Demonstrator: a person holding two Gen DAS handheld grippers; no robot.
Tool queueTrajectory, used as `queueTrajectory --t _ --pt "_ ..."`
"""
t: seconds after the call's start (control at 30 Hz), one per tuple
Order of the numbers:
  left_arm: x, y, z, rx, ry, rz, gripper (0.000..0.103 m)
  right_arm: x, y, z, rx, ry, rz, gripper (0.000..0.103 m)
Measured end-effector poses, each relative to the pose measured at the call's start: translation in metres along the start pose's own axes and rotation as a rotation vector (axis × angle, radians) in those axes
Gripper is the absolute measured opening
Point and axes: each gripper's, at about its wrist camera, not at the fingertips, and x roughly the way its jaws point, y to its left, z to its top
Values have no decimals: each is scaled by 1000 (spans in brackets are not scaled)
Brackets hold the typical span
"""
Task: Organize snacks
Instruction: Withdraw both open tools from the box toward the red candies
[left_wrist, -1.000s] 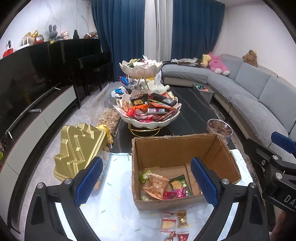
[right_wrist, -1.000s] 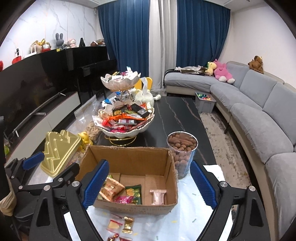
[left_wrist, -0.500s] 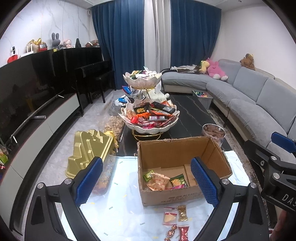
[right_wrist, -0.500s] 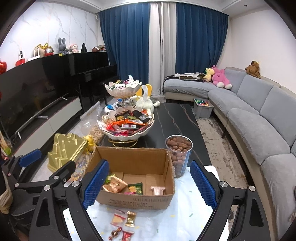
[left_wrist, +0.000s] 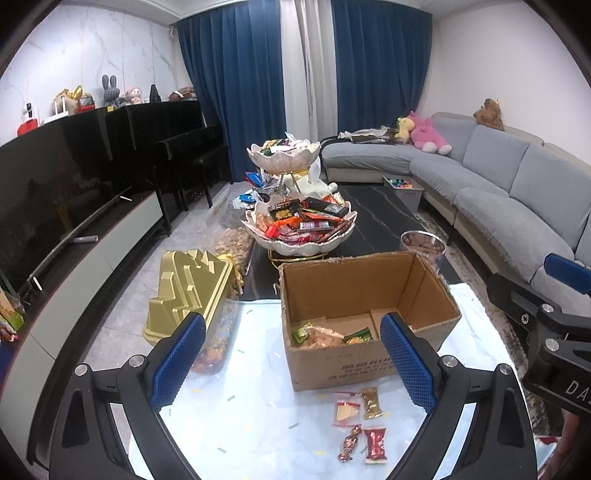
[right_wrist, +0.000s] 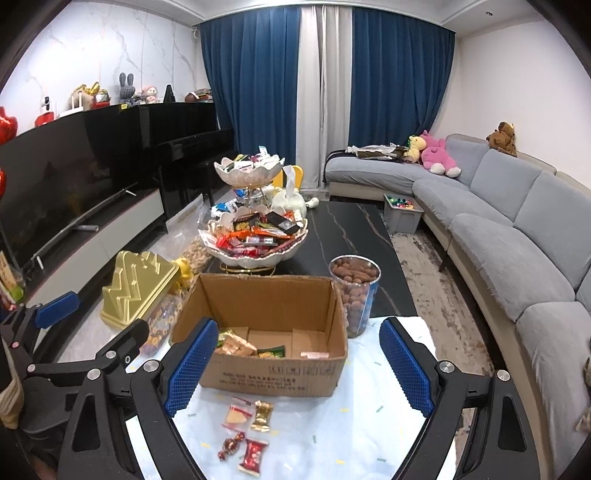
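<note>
Cardboard box at frame centre, snack packets inside — four loose wrapped snacks on white cloth just below it, left gripper and right gripper both spread wide, empty.

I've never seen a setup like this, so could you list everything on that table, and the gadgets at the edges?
Brown cardboard box: one, open, on white cloth, holding several wrapped snacks.
Loose wrapped snacks: four, red, gold and yellow, before the box.
Clear jar of brown nuts: one, right of the box.
White tiered shell-shaped bowls: two, piled with snacks, behind the box.
Gold stepped lid: one, left of the box.
Left gripper: blue pads, open, empty.
Right gripper: blue pads, open, empty.
</note>
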Motion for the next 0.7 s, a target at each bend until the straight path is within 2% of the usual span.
queueTrajectory --t 0.37,0.7 --pt "-6 1 -28 24 6 13 96 -5 7 -25 -12 21 -13 90" --pt "4 0 -64 54 54 -6 92 -2 11 -54 -18 57 -20 90"
